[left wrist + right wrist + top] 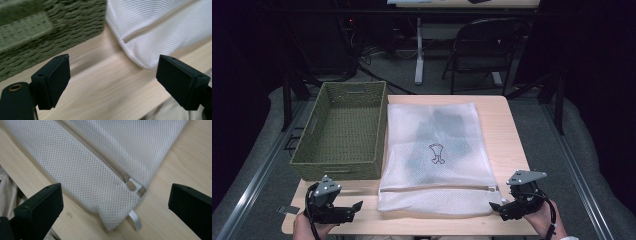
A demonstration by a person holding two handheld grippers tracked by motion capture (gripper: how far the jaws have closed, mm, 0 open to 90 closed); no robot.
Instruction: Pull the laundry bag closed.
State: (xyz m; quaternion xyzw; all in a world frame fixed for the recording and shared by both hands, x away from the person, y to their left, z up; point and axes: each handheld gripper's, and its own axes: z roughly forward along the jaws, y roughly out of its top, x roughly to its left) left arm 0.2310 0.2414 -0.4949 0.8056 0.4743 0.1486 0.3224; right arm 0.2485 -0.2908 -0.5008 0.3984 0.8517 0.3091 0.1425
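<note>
A white mesh laundry bag (439, 157) lies flat on the wooden table (507, 125), with dark clothing inside and its zipper (437, 189) running across near the front. My left gripper (357, 206) hovers open at the front left, pointing toward the bag's near left corner (147, 63), nothing between its jaws. My right gripper (493, 206) is open at the front right, close to the bag's near right corner. The right gripper view shows the zipper pull (132, 185) and a white loop tab (135, 218) lying ahead of the wide-apart jaws, untouched.
An empty green woven basket (343, 132) stands on the table's left half, right beside the bag; its wall (37, 32) is close to my left gripper. A folding chair (484, 47) and a desk leg stand beyond the table. The table's front edge runs just under both hands.
</note>
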